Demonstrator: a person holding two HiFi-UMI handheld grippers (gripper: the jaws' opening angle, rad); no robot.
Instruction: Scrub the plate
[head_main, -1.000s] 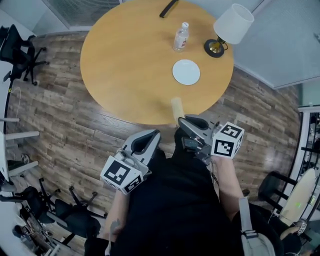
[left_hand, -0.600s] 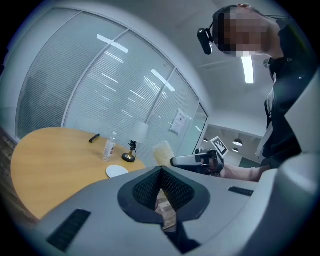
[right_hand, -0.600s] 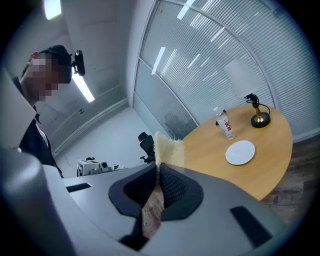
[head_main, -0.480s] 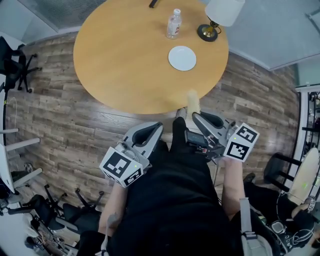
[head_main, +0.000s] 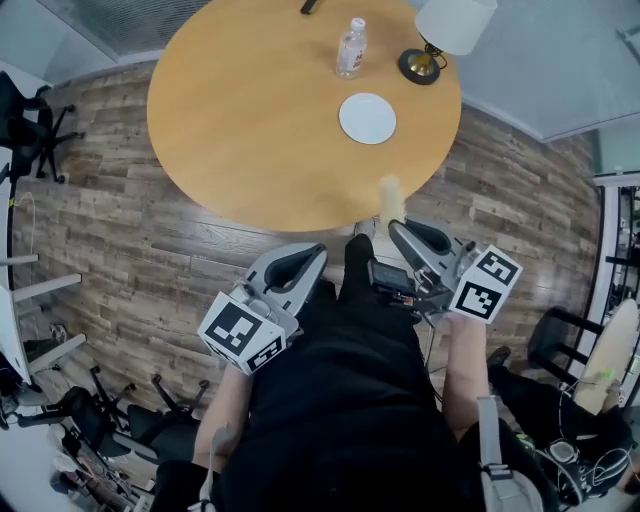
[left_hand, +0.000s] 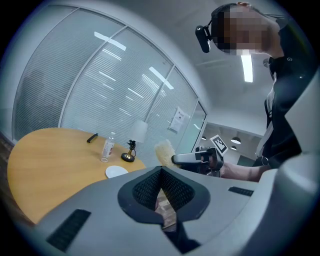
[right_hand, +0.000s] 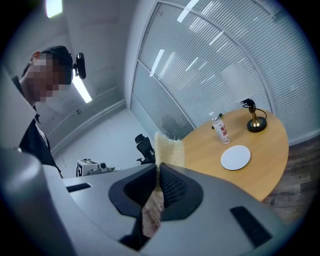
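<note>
A white plate (head_main: 367, 118) lies on the far right part of the round wooden table (head_main: 250, 120), with nothing on it. It also shows in the left gripper view (left_hand: 116, 171) and the right gripper view (right_hand: 235, 157). My right gripper (head_main: 387, 228) hovers off the table's near edge, shut on a pale yellow sponge (head_main: 390, 194) that sticks out past its tips (right_hand: 169, 149). My left gripper (head_main: 308, 257) is held close to my body, short of the table, shut with nothing in it (left_hand: 161, 171). Both grippers are well short of the plate.
A clear water bottle (head_main: 350, 47) and a lamp with a white shade (head_main: 452, 22) stand behind the plate, and a black remote (head_main: 310, 6) lies at the far edge. Office chairs (head_main: 30, 120) stand on the wood floor to the left.
Over the second the head view shifted and my right gripper moved right with the sponge. Almost nothing moved in the last half second.
</note>
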